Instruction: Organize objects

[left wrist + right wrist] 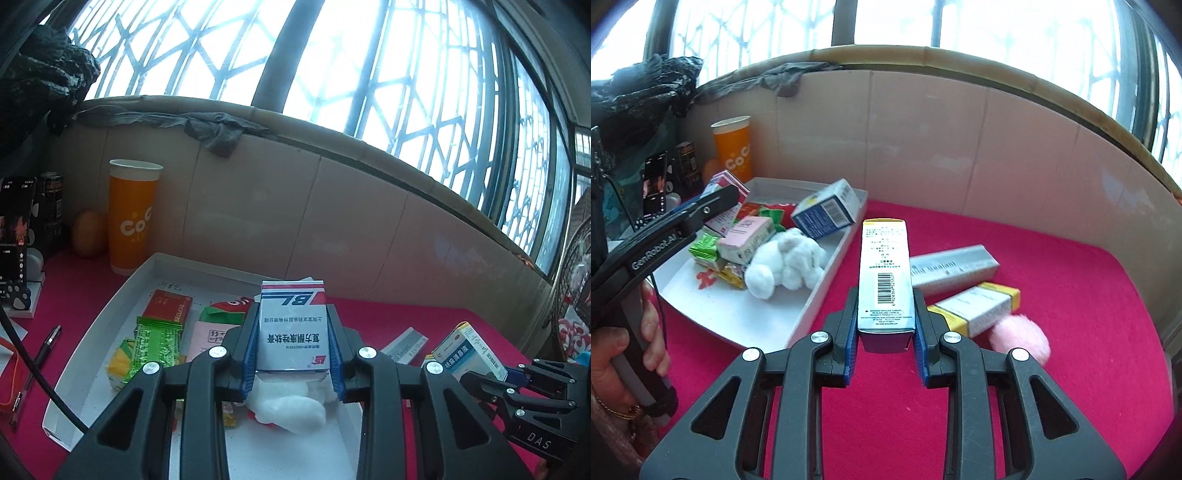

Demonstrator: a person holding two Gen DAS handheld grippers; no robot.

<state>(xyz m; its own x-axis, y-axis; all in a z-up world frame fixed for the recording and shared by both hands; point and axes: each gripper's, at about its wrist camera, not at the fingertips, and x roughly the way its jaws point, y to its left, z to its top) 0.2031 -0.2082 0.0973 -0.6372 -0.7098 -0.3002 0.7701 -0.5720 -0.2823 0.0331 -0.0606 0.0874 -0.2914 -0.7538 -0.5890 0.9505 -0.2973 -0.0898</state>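
Right now the left gripper (293,341) is clamping a red, white and blue medicine box (293,325) between its blue pads, holding it above the white cardboard tray (827,288). Inside that tray are lying a white plush toy (785,264), a pink carton (746,238), green snack packets (157,345) and a blue-and-white box (827,212) that is leaning against the tray's far wall. Just beside the tray, over the red worktop (1071,295), the right gripper (885,321) is gripping a long silver box with a barcode (885,273) by its near end. Beyond that box, further from the tray, a silver sealant box (955,267) and a yellow-ended box (979,306) are lying on the worktop, with a pink pompom (1021,338) touching the yellow-ended one. Behind the tray's far left corner an orange CoCo cup (133,218) is standing upright. A person's hand (631,354) is holding the left gripper's handle.
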